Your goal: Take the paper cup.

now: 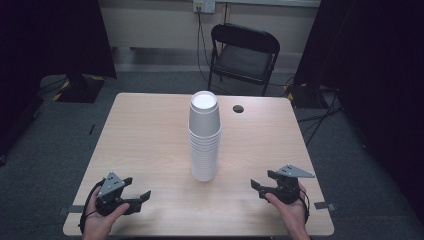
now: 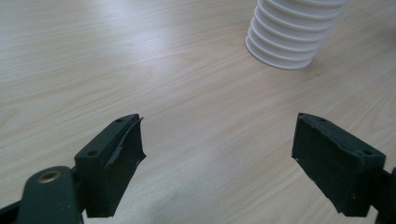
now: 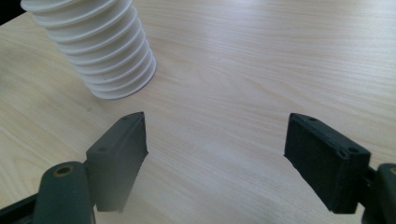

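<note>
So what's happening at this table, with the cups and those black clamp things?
A person sits at a wooden table holding a hand-held gripper in each hand. The left hand-held gripper and the right hand-held gripper both rest near the table's front edge with jaws wide open, holding nothing. Between them, farther back, a tall stack of white cups stands upside down and untouched. An empty black folding chair sits behind the table.

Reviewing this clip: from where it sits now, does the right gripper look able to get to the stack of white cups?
Probably yes. The right gripper is open, and only bare table lies between it and the stack of white cups standing upside down mid-table.
</note>
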